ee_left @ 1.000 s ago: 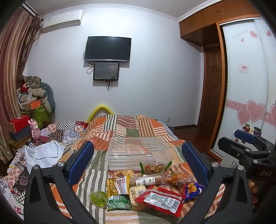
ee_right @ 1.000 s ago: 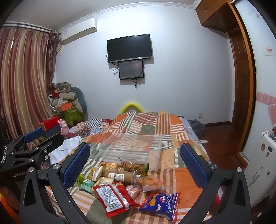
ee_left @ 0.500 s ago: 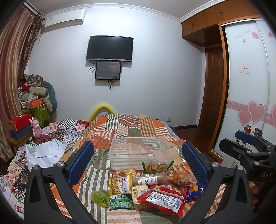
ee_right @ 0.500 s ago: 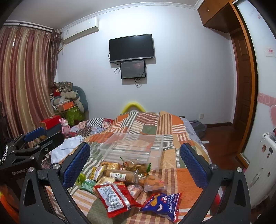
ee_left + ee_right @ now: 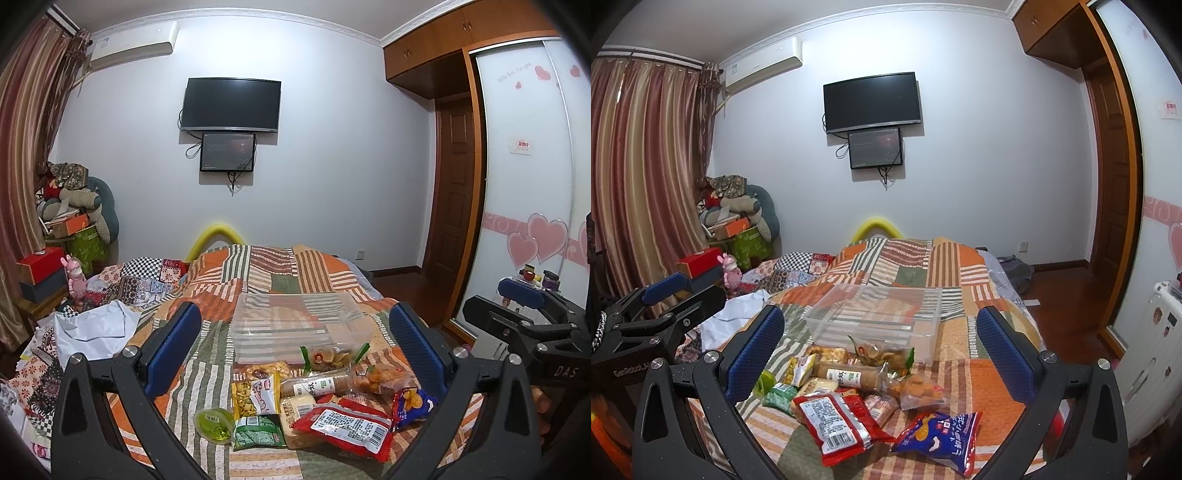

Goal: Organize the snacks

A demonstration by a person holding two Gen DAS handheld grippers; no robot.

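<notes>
A pile of snacks lies on the striped patchwork bed: a red packet (image 5: 349, 428) (image 5: 834, 421), a blue chip bag (image 5: 410, 402) (image 5: 938, 430), a long biscuit tube (image 5: 317, 386) (image 5: 849, 376), a green jelly cup (image 5: 214, 424) and a green packet (image 5: 258, 437). An empty clear plastic bin (image 5: 295, 325) (image 5: 875, 314) stands just behind them. My left gripper (image 5: 295, 350) is open and empty above the pile. My right gripper (image 5: 879, 350) is open and empty too, held to the right of the left one.
White cloth and patterned fabric (image 5: 92, 332) lie on the bed's left side. Boxes and a pink toy (image 5: 75, 280) stand at far left. A wardrobe with heart stickers (image 5: 535, 221) and the wooden floor (image 5: 1063, 288) are on the right.
Both views have shifted slightly; the snacks sit a little higher in the left wrist view. Both grippers stay open and nothing on the bed has moved.
</notes>
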